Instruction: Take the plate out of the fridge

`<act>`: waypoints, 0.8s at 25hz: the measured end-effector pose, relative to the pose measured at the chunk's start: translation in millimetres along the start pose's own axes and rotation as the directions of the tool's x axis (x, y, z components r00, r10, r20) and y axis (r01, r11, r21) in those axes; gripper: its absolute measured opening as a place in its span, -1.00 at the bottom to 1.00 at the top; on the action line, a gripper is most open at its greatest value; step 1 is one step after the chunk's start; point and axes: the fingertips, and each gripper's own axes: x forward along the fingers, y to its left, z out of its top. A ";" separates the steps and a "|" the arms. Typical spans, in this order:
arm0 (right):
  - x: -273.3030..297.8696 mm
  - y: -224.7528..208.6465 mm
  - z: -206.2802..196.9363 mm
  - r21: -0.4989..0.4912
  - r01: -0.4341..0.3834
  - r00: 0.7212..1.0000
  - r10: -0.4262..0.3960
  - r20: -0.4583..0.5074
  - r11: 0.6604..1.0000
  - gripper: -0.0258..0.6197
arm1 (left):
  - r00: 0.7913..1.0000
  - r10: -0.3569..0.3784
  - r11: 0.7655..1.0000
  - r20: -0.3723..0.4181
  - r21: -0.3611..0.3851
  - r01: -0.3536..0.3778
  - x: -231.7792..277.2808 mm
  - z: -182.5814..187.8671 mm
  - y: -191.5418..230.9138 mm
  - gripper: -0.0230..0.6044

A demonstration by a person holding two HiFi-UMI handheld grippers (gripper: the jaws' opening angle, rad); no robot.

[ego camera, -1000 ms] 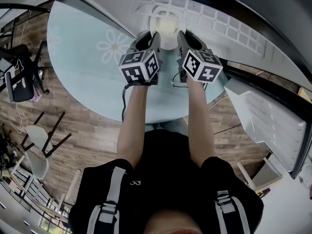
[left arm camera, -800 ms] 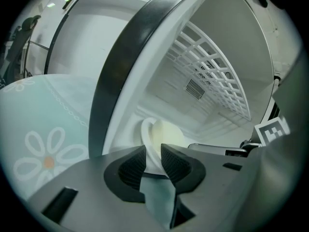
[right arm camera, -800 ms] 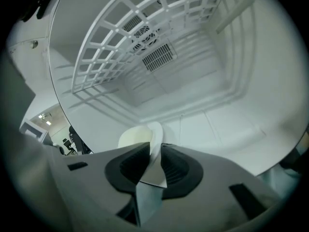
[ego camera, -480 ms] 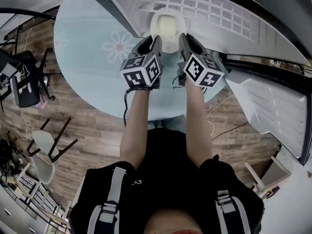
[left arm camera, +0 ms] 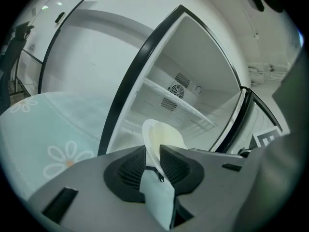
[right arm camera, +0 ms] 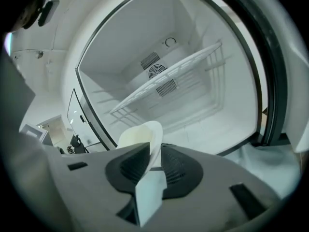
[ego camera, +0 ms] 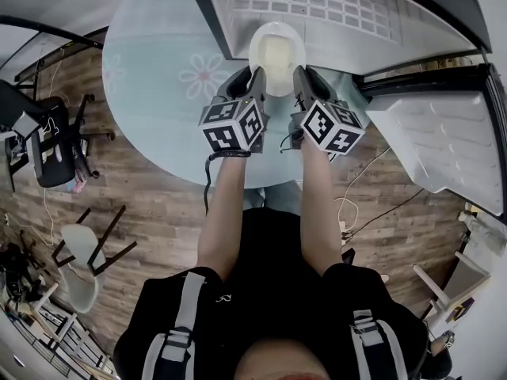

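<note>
A white plate (ego camera: pixel 277 54) with a cream middle hangs level at the mouth of the open fridge (ego camera: pixel 317 6), held from both sides. My left gripper (ego camera: pixel 249 80) pinches the plate's left rim, and its jaws are closing on that rim. In the left gripper view the plate (left arm camera: pixel 164 133) runs edge-on between the left gripper's (left arm camera: pixel 153 151) black pads. My right gripper (ego camera: pixel 304 77) holds the opposite rim. In the right gripper view the plate (right arm camera: pixel 139 133) sits between the right gripper's (right arm camera: pixel 153 152) pads, with the fridge's wire shelf (right arm camera: pixel 164 83) behind it.
The fridge door (ego camera: pixel 444 141) stands swung open at the right. A round table with a pale blue flowered cloth (ego camera: pixel 158 101) lies below and to the left of the grippers. Chairs (ego camera: pixel 47 145) stand on the wooden floor at the left.
Both grippers have drawn back from the fridge with the plate between them. More of the plate now shows in front of the wire shelf. Both grips have held.
</note>
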 end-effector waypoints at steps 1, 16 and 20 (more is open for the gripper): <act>-4.7 3.5 -0.7 0.000 0.001 1.000 -0.001 0.006 1.000 -0.68 | 1.000 -0.005 1.000 0.001 0.004 0.005 -5.2 0.3 -1.2 -0.64; -85.6 39.1 -12.5 -0.001 0.045 0.994 -0.045 0.103 0.999 -0.66 | 0.994 -0.102 0.992 0.024 0.074 0.100 -76.8 -4.6 -33.3 -0.65; -88.0 55.4 -15.2 -0.016 0.048 0.993 -0.046 0.109 0.999 -0.67 | 0.993 -0.117 0.991 0.020 0.069 0.115 -89.9 -3.2 -23.7 -0.63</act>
